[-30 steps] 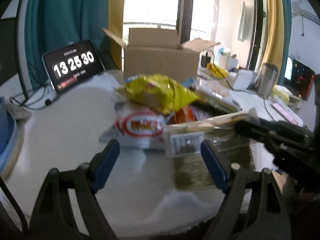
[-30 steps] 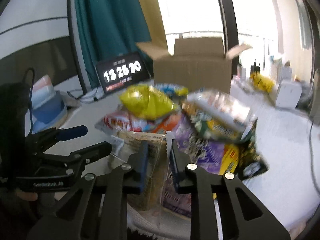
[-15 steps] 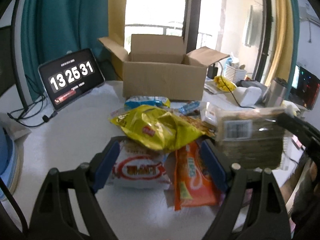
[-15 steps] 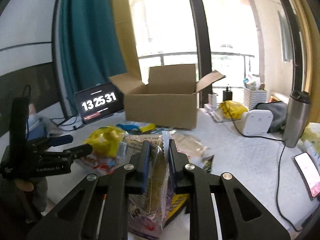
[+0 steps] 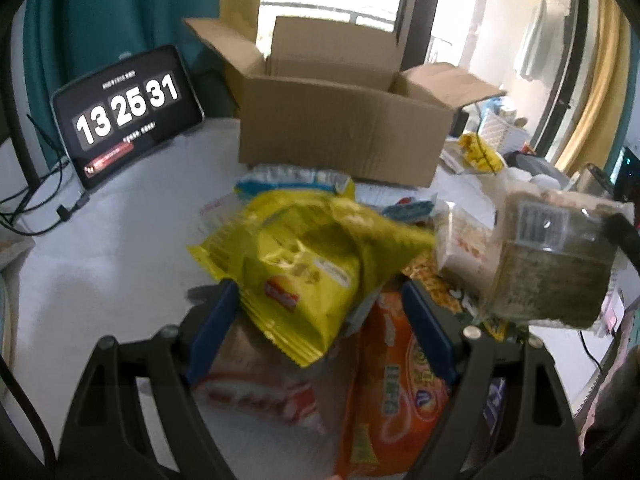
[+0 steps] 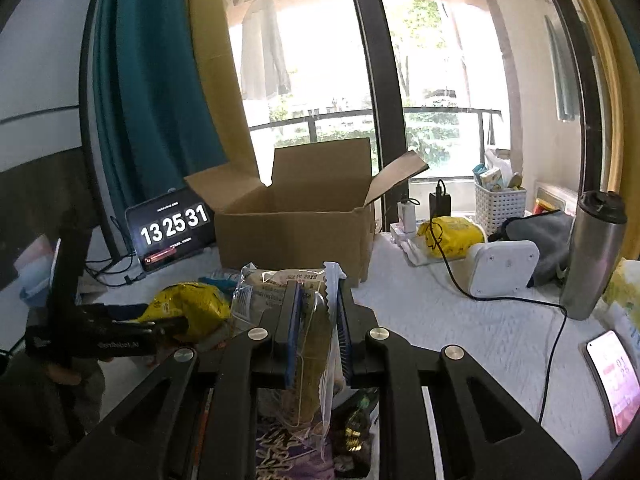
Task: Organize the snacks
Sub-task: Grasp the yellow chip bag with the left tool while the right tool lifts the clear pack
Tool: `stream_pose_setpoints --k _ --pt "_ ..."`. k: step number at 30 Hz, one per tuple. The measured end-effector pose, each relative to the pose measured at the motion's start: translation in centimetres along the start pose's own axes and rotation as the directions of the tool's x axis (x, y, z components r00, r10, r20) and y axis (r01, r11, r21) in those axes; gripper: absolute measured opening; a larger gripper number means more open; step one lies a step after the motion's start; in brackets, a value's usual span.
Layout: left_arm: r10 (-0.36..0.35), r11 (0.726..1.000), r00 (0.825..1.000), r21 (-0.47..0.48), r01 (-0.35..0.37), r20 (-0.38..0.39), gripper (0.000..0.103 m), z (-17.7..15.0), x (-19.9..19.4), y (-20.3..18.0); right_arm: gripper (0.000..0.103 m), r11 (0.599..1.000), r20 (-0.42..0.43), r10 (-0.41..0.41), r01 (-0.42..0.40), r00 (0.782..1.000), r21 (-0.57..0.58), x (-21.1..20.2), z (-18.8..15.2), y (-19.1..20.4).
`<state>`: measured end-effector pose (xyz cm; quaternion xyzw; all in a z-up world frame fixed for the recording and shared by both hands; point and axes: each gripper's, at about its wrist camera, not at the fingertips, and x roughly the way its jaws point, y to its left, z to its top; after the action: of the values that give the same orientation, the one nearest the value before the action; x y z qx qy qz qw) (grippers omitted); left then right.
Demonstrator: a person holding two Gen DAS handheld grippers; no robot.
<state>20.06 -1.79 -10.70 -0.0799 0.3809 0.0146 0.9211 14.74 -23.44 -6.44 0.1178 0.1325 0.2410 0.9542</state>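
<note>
My right gripper [image 6: 316, 316] pinches a clear packet [image 6: 310, 344], lifted off the table [image 6: 460, 312].
My left gripper [image 5: 320, 312] stands wide over the snack pile, its jaws on either side of a yellow bag [image 5: 308, 264], not pressing it. The open box [image 6: 296, 216] sits behind the pile, beside the clock [image 6: 172, 228].

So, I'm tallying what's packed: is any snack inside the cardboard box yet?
No, the left wrist view shows only bare cardboard inside the open cardboard box, though its floor stays hidden.
</note>
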Motion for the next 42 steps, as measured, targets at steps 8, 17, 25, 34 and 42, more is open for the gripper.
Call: stream_pose_setpoints --k 8,17,25,34,42 --pt "0.02 0.999 0.999 -0.036 -0.021 -0.027 0.085 1.2 1.7 -0.4 0.018 0.999 -0.002 0.013 -0.013 1.0 0.031 1.2 0.4 -2.0" --pt "0.061 0.998 0.997 0.012 -0.062 0.045 0.085 3.0 1.3 -0.4 0.018 0.998 -0.003 0.021 -0.021 1.0 0.06 1.9 0.7 -3.6" --pt "-0.021 0.987 0.997 0.159 0.01 0.07 0.085 4.5 1.1 -1.2 0.018 0.997 0.009 0.005 -0.006 1.0 0.074 2.1 1.0 -4.5" --pt "0.004 0.969 0.999 0.248 0.006 -0.036 0.085 4.5 3.7 -1.1 0.018 0.997 0.002 -0.032 0.031 1.0 0.064 2.4 1.4 -4.7" --pt "0.035 0.989 0.999 0.142 -0.035 0.004 0.085 6.0 1.7 2.2 0.018 0.997 -0.002 -0.049 0.049 0.999 0.052 2.7 1.6 -4.1"
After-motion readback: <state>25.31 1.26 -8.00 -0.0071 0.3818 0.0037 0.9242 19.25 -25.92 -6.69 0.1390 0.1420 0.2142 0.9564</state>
